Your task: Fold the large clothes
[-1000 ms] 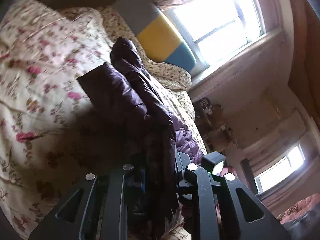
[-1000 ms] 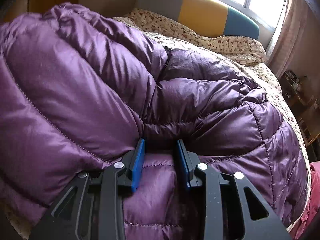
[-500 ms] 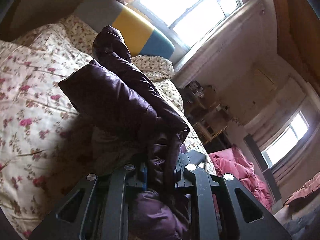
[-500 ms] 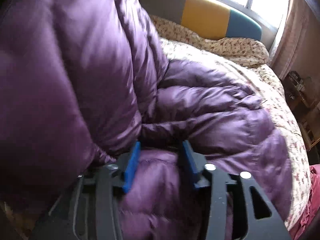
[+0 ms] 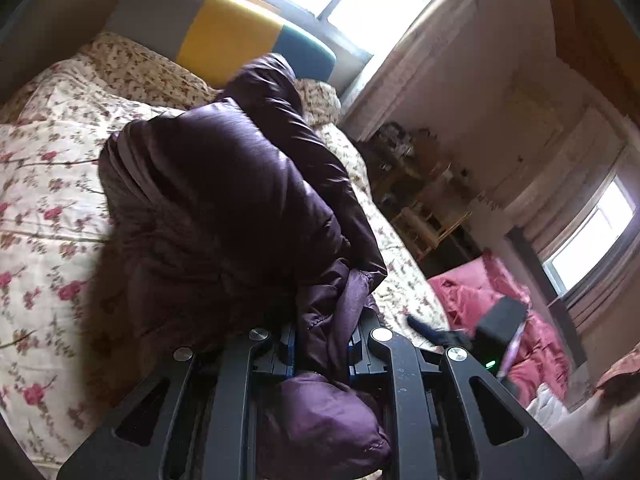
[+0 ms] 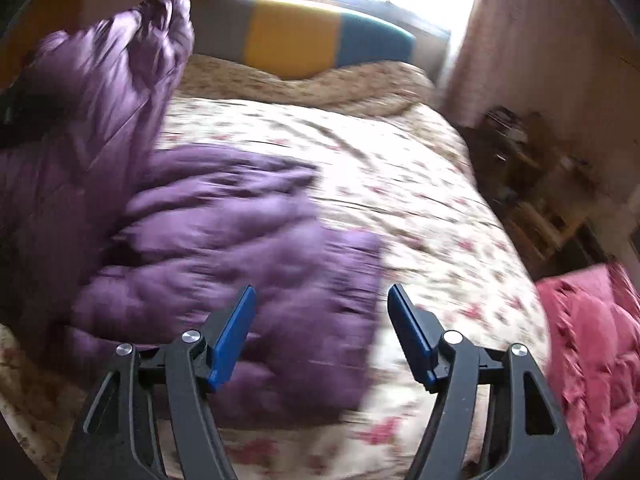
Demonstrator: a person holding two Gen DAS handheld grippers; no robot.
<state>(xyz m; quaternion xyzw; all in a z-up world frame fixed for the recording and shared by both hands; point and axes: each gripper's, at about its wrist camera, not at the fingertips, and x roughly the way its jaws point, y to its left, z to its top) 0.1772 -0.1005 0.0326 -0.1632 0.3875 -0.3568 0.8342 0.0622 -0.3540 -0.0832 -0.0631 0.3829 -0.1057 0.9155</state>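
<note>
Released since a moment ago, the puffy quilted purple down jacket (image 6: 224, 240) lies on the floral-quilted bed (image 6: 420, 200); the right gripper (image 6: 322, 334) now gapes wide above it, while the left gripper (image 5: 322, 344) stays clamped on a raised fold.

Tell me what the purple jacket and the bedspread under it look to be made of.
Purple jacket: seems a thin synthetic shell, nylon-like, over puffy fill; it shines under the window light and is stitched into bulging quilted channels. The left gripper pinches a soft fold that crumples easily. Floral bedspread: looks like matte woven cotton, printed with small red flowers, lightly quilted; motion blur leaves the weave unclear.
</note>
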